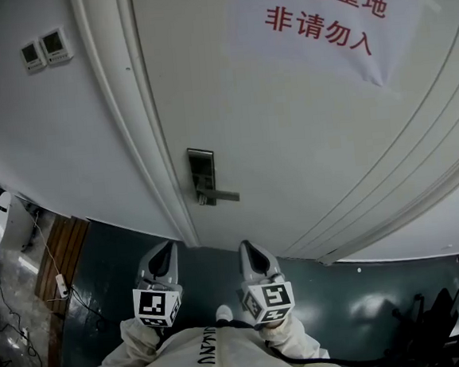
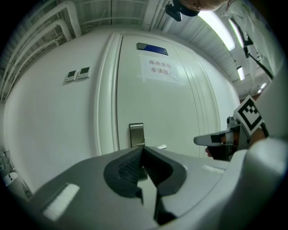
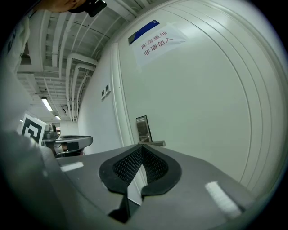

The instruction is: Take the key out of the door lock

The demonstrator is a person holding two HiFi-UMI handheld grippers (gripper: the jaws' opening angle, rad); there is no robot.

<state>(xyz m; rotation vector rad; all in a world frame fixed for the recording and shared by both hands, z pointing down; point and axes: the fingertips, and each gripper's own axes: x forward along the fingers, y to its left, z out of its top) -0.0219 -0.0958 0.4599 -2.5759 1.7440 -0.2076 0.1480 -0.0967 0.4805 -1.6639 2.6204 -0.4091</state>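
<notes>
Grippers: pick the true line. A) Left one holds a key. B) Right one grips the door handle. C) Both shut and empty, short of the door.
C: the left gripper and right gripper each show jaws met with nothing between, and both sit clear of the door handle.

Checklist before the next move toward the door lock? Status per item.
1. Lock plate in the head view: ok.
2. Key visible in the lock: cannot tell, too small to make out.
3. Right gripper ready to grasp: not ok, jaws shut with nothing between them.
4. Left gripper out of the way: ok, shut, empty, held low and off the door.
5. Path to the lock: ok, nothing between the grippers and the door.
6. Handle: ok, no gripper touching it.
</notes>
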